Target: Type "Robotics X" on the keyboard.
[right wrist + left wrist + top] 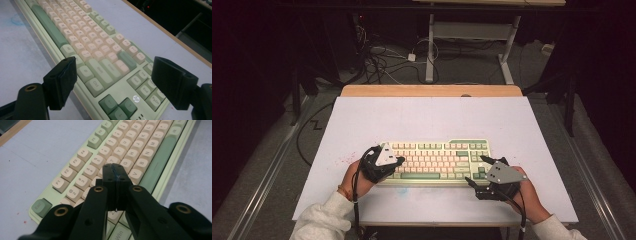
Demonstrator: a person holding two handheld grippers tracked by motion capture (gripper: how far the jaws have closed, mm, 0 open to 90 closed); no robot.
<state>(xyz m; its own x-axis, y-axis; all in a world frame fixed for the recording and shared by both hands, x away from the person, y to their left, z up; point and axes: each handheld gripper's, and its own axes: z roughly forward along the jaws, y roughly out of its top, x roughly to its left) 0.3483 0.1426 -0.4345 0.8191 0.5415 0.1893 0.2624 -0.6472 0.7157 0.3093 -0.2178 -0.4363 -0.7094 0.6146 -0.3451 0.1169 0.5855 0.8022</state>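
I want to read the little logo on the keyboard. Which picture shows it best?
The right gripper view: the hp logo sits close and sharp on the keyboard, beside the arrow keys. In the high view it's too small to tell; the left gripper view looks along the letter rows instead.

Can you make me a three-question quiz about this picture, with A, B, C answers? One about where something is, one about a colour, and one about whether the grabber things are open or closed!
1. Where is the left gripper?
A. over the left end of the pale green and cream keyboard
B. on the floor
C. at the table's far edge

2. What colour is the keyboard's long space bar?
A. red
B. green
C. black

3. How do the right gripper jaws stand?
A. closed on a key
B. wide open with nothing held
C. closed on a cable

Answers:
1 A: the left gripper view shows its closed tips above the letter keys, near the Esc end.
2 B: it is a darker green than the case.
3 B: the right gripper view shows both pads far apart over the keyboard's right end.
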